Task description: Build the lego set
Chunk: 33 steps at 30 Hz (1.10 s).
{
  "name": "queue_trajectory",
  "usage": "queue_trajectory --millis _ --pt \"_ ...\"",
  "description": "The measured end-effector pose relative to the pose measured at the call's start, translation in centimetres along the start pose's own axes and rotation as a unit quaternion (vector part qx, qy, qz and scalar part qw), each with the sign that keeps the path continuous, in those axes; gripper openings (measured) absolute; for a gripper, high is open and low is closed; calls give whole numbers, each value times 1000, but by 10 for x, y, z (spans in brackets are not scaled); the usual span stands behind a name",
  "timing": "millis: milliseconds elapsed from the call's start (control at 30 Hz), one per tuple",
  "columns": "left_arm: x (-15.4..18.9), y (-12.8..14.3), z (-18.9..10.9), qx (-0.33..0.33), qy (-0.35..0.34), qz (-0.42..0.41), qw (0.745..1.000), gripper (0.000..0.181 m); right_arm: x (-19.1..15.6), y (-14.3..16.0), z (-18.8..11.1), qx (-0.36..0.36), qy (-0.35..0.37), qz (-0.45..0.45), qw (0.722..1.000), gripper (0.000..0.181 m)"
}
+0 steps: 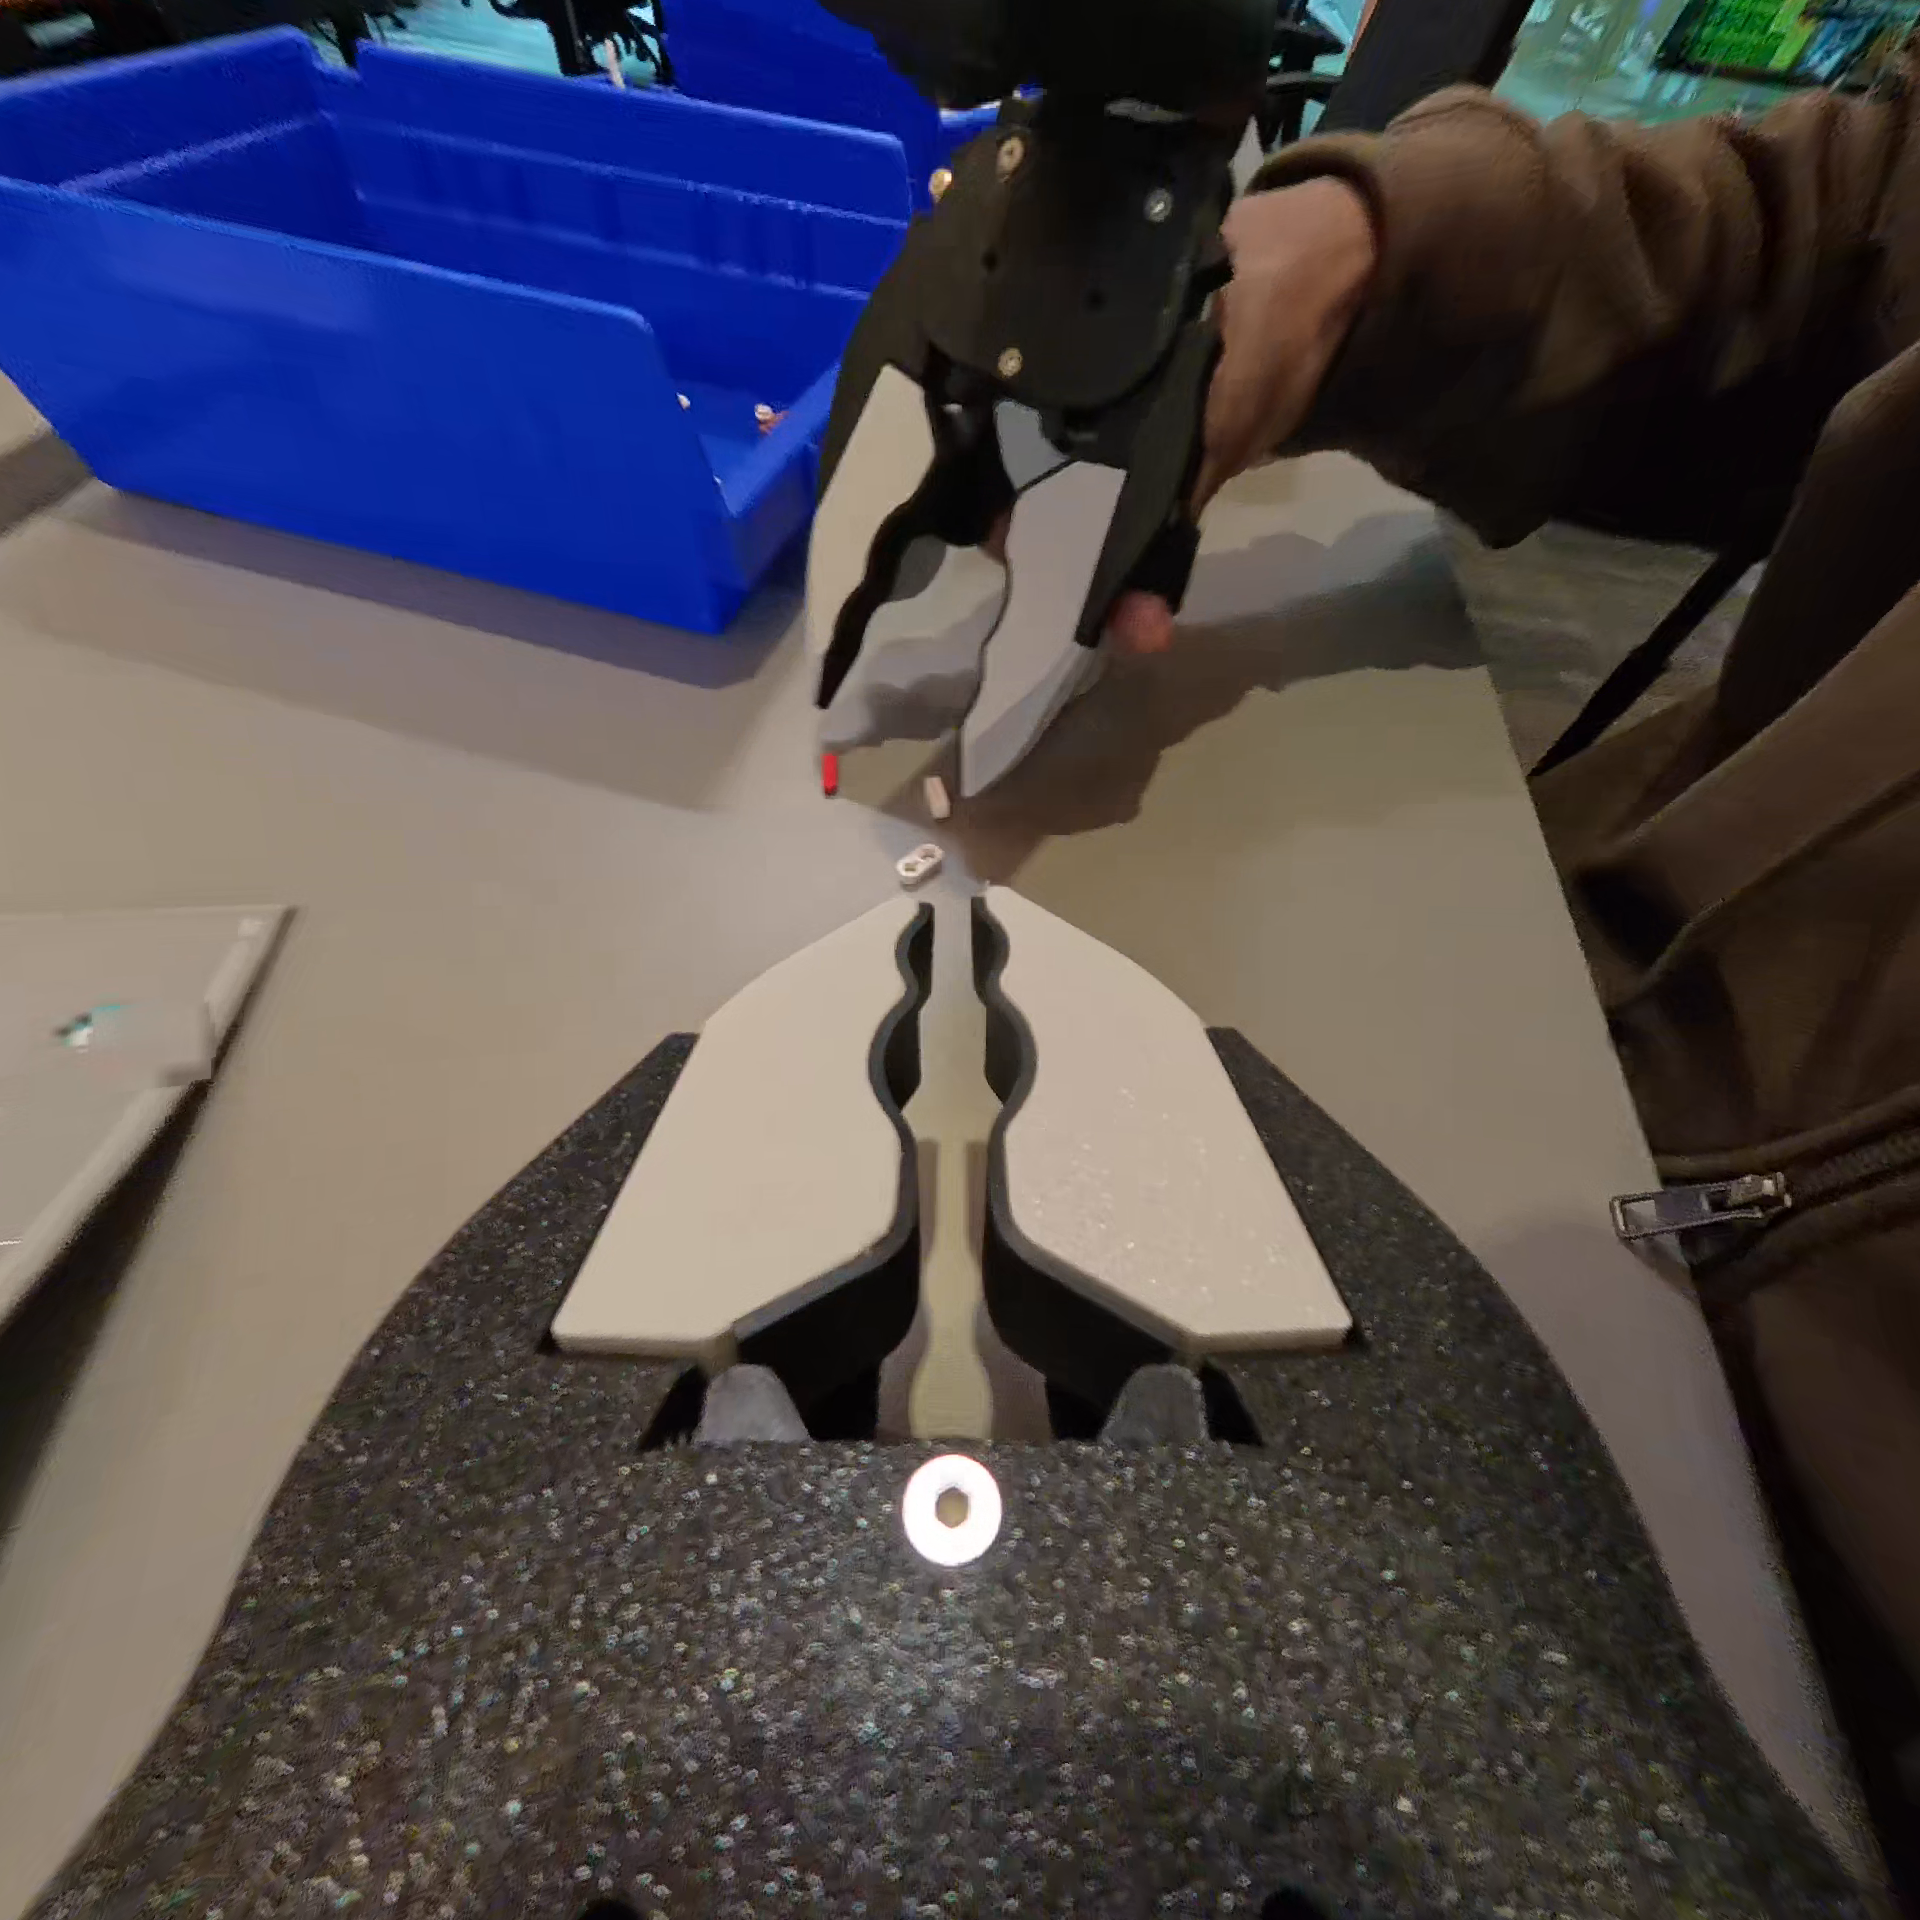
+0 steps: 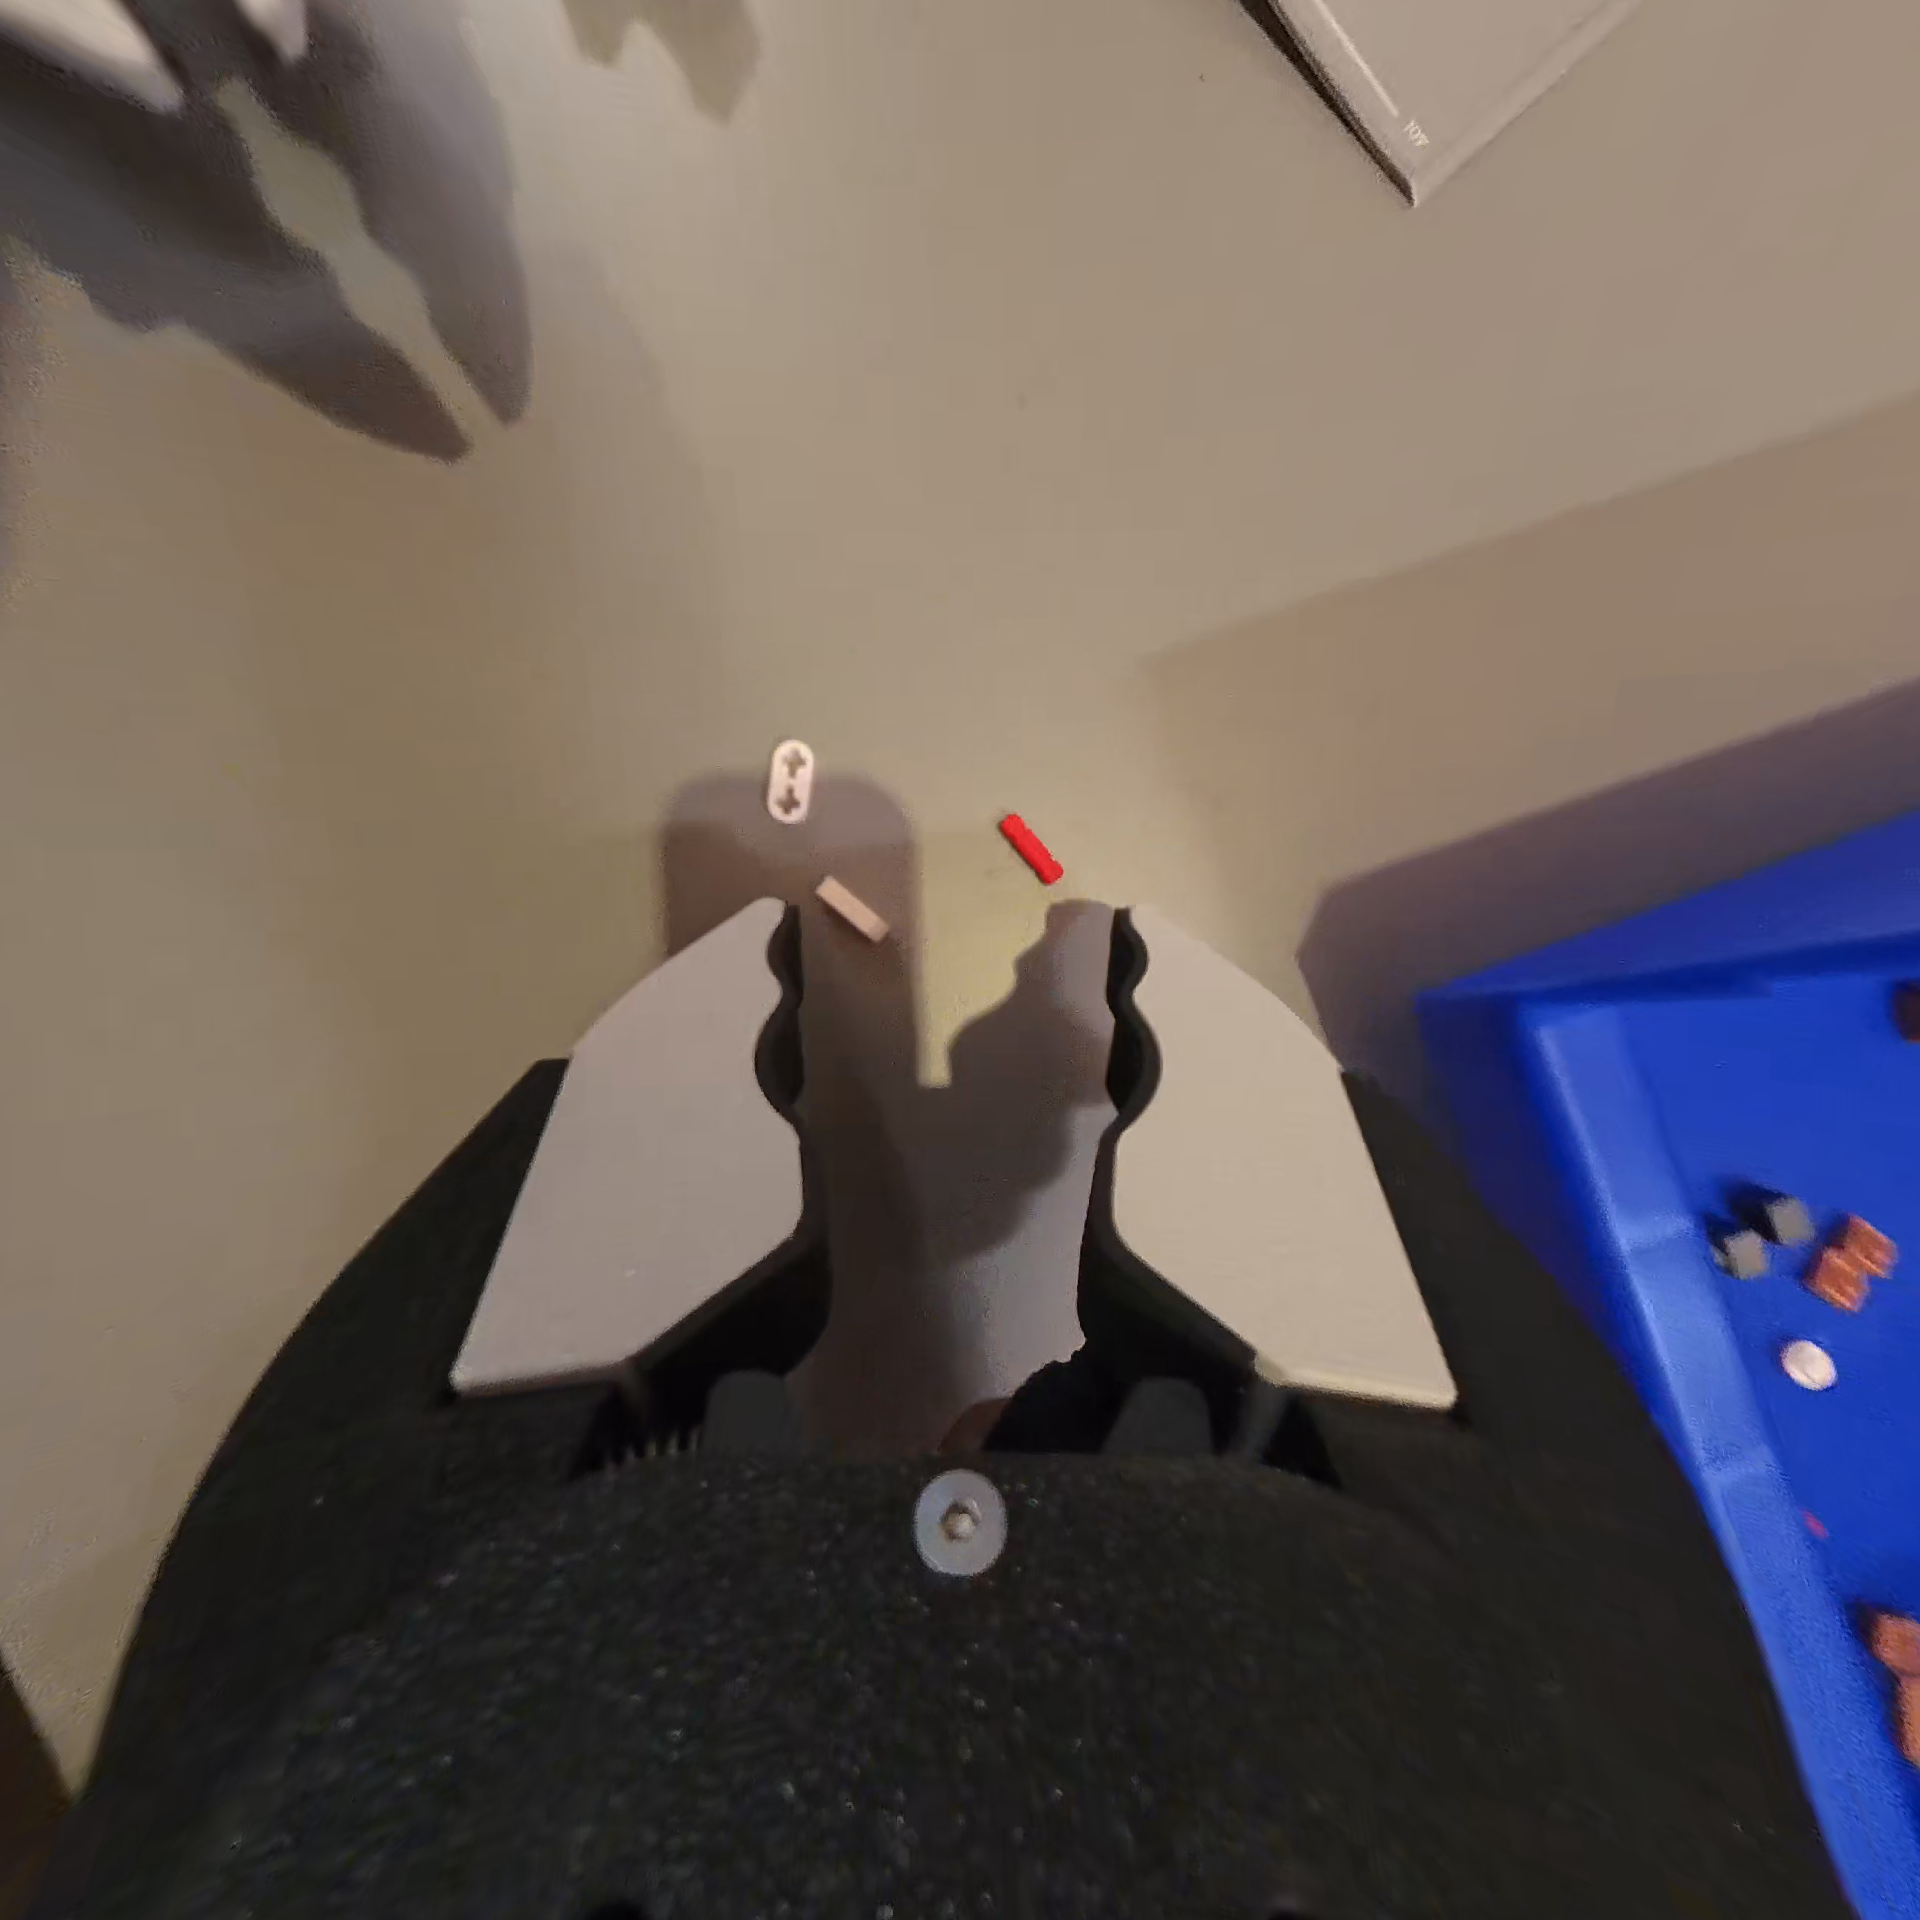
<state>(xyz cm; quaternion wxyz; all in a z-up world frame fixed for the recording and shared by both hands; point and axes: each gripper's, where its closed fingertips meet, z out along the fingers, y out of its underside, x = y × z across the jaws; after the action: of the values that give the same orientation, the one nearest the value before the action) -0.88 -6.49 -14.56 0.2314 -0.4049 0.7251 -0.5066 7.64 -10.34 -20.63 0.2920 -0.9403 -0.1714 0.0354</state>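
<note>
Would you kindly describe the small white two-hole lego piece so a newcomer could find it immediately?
Start at the big blue plastic bin on the beige table, then look at the bare tabletop beside it, where three tiny loose pieces lie apart. The flat white oval lego link lies farthest from the bin; unlike the plain tan peg and red peg, it has two holes.

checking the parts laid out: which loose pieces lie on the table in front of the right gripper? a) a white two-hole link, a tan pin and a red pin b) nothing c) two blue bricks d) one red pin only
a: the right wrist view shows the white two-hole link, the tan pin and the red pin lying apart on the table.
</note>
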Motion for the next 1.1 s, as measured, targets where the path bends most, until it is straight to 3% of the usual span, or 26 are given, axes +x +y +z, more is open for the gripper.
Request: queue_trajectory --millis 167,300,433,700,833,967,1100 --pt "4 13 -7 -4 -16 -27 999 7 7 -1 12 39 -15 22 999 47" --pt "-9 28 -23 -23 -66 -44 997 7 0 -5 14 43 -22 8 999 26" --pt "-28 40 -49 -32 -139 -51 989 7 -10 -12 18 53 -21 3 998 18" --pt "-67 55 -98 -52 -243 -64 967 21 -30 -23 22 55 -21 -19 998 21" --pt "-76 64 -95 -77 -252 -76 962 36 -30 -24 11 84 -32 15 996 32" --pt "-75 72 -69 -114 -227 -70 965 40 -33 -14 14 74 -27 25 997 40" --pt "-84 86 -60 -178 -255 -55 949 31 -35 -14 17 73 -18 22 997 46"
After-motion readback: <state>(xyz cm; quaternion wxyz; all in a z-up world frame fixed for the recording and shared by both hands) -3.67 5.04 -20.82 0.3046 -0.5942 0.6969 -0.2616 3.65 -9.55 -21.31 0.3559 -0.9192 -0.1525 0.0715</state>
